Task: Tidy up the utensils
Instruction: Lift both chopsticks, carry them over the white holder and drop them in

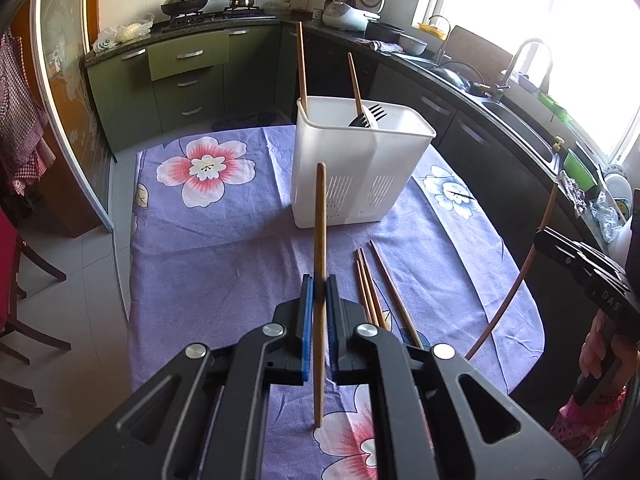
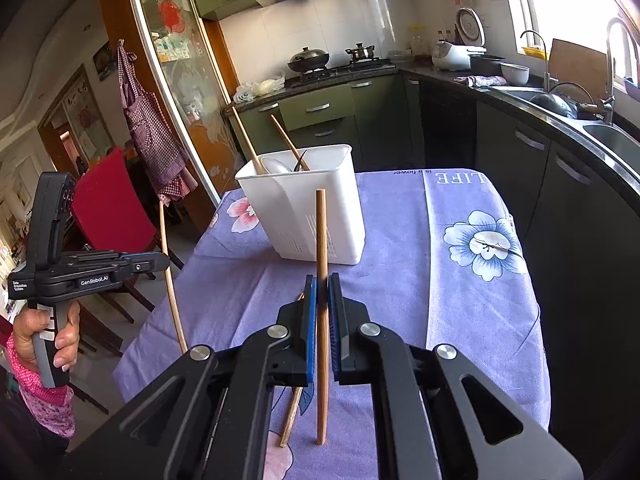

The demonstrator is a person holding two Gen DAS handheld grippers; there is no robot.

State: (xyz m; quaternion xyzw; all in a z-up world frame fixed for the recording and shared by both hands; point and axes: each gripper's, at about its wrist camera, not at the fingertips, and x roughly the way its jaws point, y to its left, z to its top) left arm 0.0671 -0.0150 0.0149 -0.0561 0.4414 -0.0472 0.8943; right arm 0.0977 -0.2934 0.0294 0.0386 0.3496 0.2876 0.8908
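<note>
A kitchen table draped in a purple cloth with large printed flowers [image 1: 224,248] fills the middle of both wrist views. On it stands a tall white plastic utensil holder with slotted walls [image 1: 360,168], already containing two upright wooden chopsticks [image 1: 301,68], a black fork [image 1: 370,114] and what looks like a white spoon. Just in front of the holder, several loose brown wooden chopsticks [image 1: 374,292] lie flat on the cloth.

The left gripper [image 1: 319,300] has its blue pads clamped together on one upright wooden chopstick [image 1: 320,240], gripped near its middle. The right gripper [image 2: 321,304] is likewise clamped on another upright chopstick [image 2: 321,264]. Both are held above the table, short of the holder.

Risks, in my judgement: each stick is pinched on a narrow span, so it could pivot or slip between the pads while being carried. A long lower end could strike the holder's rim and tip the light container. With both hands heading to one opening, the sticks or grippers could collide. A low swing might scatter the loose chopsticks.
</note>
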